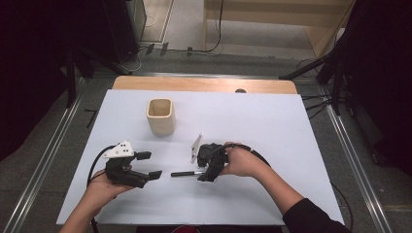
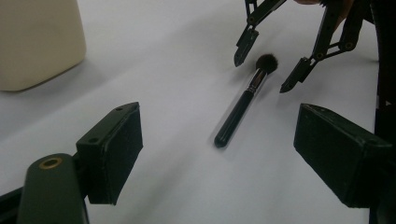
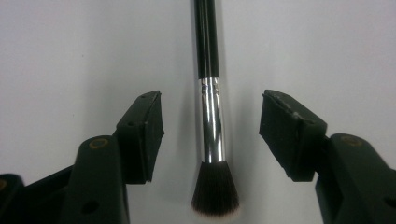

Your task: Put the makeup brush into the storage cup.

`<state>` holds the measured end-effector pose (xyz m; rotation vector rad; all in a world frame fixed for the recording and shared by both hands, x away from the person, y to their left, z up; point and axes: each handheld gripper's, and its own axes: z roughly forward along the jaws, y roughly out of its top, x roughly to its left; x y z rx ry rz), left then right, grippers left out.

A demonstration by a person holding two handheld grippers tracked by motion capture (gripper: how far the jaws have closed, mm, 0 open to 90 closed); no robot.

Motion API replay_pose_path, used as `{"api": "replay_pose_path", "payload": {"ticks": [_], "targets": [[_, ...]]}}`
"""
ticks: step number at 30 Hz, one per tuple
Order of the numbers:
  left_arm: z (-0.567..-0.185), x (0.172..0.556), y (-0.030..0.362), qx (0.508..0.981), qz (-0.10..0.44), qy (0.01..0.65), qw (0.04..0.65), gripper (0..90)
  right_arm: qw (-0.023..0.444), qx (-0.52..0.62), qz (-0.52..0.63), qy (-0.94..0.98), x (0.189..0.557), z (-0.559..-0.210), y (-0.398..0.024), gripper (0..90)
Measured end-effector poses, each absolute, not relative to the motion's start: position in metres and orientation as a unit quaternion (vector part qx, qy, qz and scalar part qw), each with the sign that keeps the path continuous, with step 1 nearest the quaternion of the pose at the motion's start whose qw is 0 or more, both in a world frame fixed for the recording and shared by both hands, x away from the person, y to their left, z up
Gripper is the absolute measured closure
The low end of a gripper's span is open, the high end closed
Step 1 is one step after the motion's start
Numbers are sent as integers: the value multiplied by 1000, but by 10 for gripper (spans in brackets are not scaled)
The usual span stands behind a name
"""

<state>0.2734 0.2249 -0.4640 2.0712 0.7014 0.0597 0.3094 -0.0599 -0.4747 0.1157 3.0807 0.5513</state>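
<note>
My right gripper (image 3: 212,135) has its fingers (image 3: 142,135) half-spread, straddling the makeup brush's (image 3: 212,121) silver ferrule — neither pad touches yet. The brush lies flat on the white table (image 1: 272,126), its long axis running straight away between my jaws, bristles toward me. My left gripper (image 1: 145,167) waits wide open beyond the handle end — farther off. There is open room all round; the cup (image 1: 160,116) stands well apart.
</note>
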Motion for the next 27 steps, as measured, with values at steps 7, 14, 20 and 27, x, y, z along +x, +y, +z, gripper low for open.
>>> {"api": "replay_pose_path", "payload": {"ticks": [7,14,20,27], "targets": [[-464,273,225,841,24,286,458,162,-3,39,152,988,309,-482,-55,475],[-464,274,225,841,26,288,457,162,8,37,138,990,310,-484,-52,565],[-465,274,225,842,26,290,454,163,11,32,128,991,308,-482,-49,637],[-465,274,225,841,25,292,455,163,6,22,130,991,309,-482,-46,769]]}}
